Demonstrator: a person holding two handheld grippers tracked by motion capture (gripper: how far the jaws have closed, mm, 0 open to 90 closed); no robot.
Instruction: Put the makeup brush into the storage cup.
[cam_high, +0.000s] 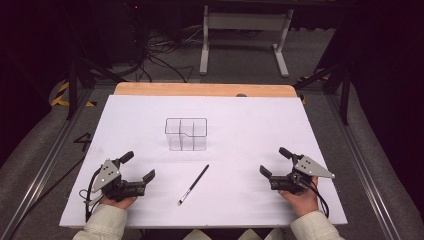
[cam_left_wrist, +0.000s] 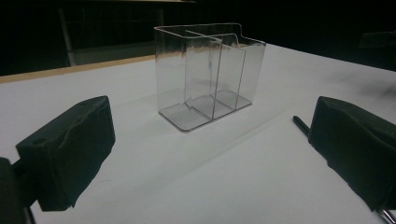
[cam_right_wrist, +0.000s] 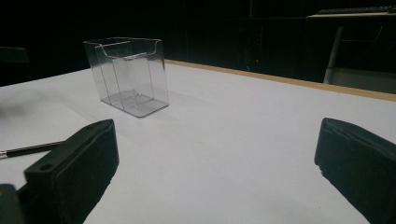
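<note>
A thin black brush (cam_high: 194, 184) lies flat on the white worktop (cam_high: 250, 125), in front of a clear plastic box (cam_high: 186, 134) and a little apart from it. The brush lies slanted. Its pale tip points toward the person and to the left, and its dark end points up at the box. The box stands upright with walls inside. The left tool (cam_high: 139, 166) rests left of the brush, jaws wide apart, holding nothing. The right tool (cam_high: 274, 161) rests right of it, also wide and holding nothing.

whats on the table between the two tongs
In the high view, a thin black brush lies between the left tongs and right tongs.
</note>
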